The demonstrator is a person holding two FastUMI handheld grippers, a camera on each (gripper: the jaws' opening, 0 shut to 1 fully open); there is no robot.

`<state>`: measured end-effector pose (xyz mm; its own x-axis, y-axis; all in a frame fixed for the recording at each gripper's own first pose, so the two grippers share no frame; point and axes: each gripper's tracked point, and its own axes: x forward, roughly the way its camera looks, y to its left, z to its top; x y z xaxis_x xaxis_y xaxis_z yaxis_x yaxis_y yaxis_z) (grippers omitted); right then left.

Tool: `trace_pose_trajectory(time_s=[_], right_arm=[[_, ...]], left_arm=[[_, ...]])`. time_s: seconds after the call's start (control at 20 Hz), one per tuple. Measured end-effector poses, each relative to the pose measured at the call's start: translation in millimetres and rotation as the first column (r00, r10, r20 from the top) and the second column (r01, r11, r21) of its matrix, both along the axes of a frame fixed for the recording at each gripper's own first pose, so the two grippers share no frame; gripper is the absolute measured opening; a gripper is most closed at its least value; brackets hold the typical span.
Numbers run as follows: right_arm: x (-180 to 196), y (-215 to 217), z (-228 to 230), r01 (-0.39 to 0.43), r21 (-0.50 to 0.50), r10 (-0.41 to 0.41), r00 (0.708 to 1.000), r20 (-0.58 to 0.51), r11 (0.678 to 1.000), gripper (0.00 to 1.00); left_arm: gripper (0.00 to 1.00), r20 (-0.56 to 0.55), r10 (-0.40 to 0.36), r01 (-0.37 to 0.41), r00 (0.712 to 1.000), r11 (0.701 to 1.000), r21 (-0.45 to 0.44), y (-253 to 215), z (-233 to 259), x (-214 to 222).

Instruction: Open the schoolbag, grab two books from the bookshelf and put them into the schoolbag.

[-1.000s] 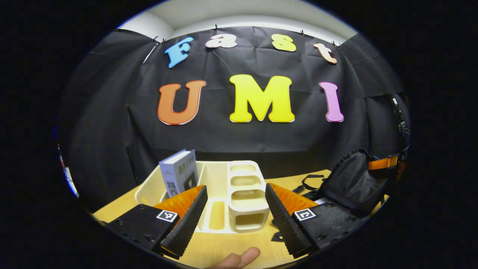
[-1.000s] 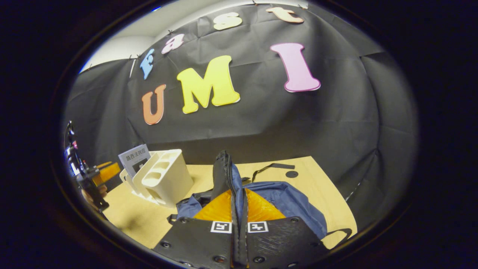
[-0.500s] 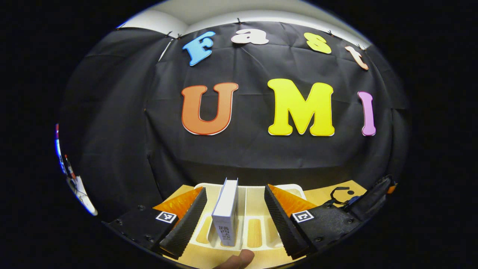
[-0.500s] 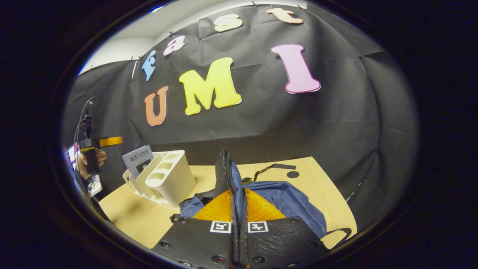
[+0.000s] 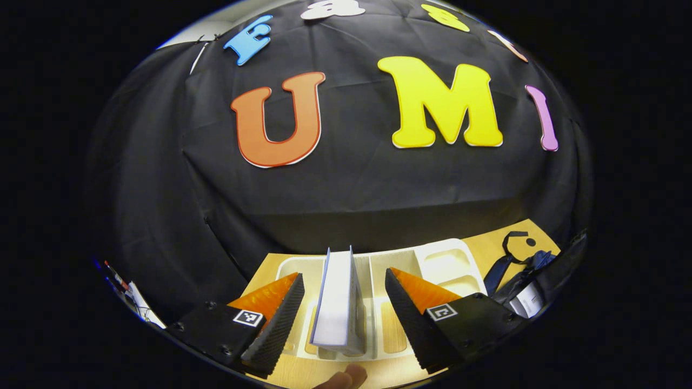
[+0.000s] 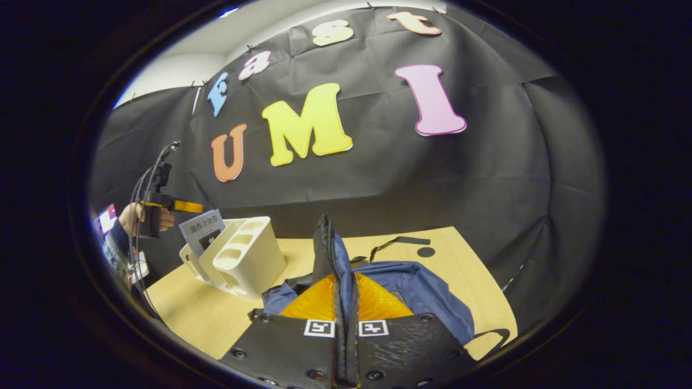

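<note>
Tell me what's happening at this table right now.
A person is packing a blue fabric schoolbag with books. The right gripper is shut on the bag's raised zipper edge, holding it up. The left gripper is open, its fingers on either side of a white upright book standing in the cream plastic bookshelf on the light wooden table. The book is not gripped yet.

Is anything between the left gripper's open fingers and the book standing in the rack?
Nothing visible. In the left gripper view the book stands upright in the white bookshelf, in the gap of the left gripper; the fingers flank it, not touching.
</note>
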<state>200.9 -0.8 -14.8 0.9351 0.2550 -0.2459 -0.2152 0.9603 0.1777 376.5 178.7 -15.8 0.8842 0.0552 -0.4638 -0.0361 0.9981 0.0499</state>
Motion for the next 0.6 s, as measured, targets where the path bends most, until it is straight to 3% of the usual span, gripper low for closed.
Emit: trace_pose_trajectory(time_s=[0.15,0.35,0.6], right_arm=[[-1.2,1.4,-4.6,0.001,0.005,-0.001,1.0,-0.008,1.0,0.02],[-2.2,2.6,-13.1,0.002,-0.002,-0.002,1.0,-0.023,1.0,0.01],[-1.8,4.7,-14.9,0.0,0.002,0.0,1.0,-0.025,1.0,0.02]], left_arm=[[0.92,-0.134,0.054,-0.049,0.99,0.998,0.038,18.6,-26.9,9.4],[0.88,-0.227,0.027,-0.029,0.974,1.0,-0.003,16.3,-41.2,10.6],[0.69,-0.309,-0.017,-0.001,0.951,0.998,-0.059,-0.7,-63.3,6.6]])
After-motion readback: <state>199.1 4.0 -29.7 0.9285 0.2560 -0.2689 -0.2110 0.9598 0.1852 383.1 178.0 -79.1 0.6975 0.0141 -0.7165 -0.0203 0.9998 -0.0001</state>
